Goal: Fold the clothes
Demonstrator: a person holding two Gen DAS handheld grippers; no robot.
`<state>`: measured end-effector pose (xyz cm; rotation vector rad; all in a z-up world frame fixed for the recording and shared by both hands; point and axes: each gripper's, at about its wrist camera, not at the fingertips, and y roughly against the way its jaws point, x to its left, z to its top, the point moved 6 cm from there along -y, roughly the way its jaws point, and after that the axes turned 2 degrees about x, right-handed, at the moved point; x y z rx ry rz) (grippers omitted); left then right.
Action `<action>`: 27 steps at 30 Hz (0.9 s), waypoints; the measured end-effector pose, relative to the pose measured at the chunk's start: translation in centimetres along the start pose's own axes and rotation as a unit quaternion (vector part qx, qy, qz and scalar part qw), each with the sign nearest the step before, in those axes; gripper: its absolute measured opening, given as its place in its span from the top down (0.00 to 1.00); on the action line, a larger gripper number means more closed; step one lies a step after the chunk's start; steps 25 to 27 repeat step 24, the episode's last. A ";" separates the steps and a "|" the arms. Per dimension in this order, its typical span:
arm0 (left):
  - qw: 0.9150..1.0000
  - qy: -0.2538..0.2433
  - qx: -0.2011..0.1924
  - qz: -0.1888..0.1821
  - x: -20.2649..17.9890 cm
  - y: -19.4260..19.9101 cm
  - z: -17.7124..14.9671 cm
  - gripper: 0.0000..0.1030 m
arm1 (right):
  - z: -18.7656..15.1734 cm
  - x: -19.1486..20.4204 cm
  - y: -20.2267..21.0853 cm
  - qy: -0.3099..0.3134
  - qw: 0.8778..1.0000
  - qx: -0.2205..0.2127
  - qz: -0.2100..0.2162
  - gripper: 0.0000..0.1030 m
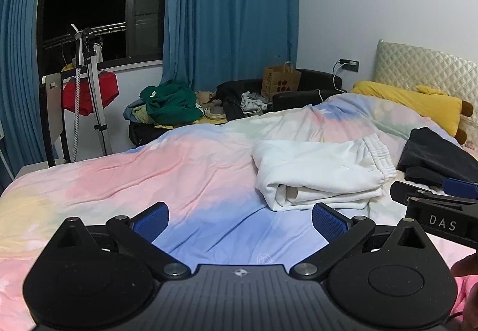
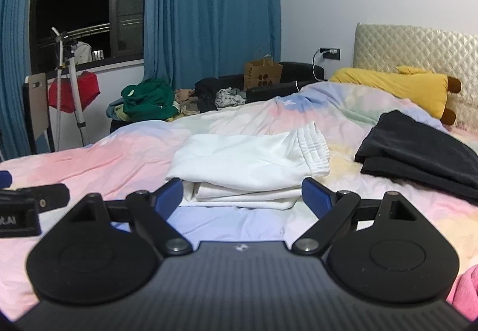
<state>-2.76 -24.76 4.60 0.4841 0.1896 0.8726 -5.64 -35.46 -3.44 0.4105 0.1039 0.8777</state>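
Observation:
A folded white garment with a ribbed waistband (image 1: 319, 169) lies on the pastel bedspread (image 1: 149, 175); it also shows in the right wrist view (image 2: 248, 164). A folded black garment (image 2: 418, 149) lies to its right, also in the left wrist view (image 1: 436, 155). My left gripper (image 1: 240, 216) is open and empty, above the bedspread, left of and short of the white garment. My right gripper (image 2: 242, 193) is open and empty, just short of the white garment's near edge. The right gripper shows at the left view's right edge (image 1: 433, 199).
A yellow plush pillow (image 2: 403, 89) lies by the quilted headboard (image 2: 418, 44). Beyond the bed a dark sofa holds a pile of clothes (image 2: 149, 101) and a paper bag (image 2: 263, 71). A stand with a red garment (image 2: 74, 92) is at the left by blue curtains (image 2: 209, 8).

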 end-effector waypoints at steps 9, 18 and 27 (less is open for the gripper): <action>1.000 0.007 0.005 0.004 0.3 -0.1 -0.3 0.00 | -0.2 -0.5 -0.2 -0.012 1.000 0.005 0.000 0.15; 1.000 0.010 0.003 0.003 0.4 0.0 -0.2 0.00 | -0.1 -0.4 -0.3 -0.011 1.000 0.007 -0.004 0.15; 1.000 0.012 0.005 0.004 0.5 0.2 -0.2 0.00 | 0.0 -0.3 -0.3 -0.007 1.000 0.006 -0.007 0.15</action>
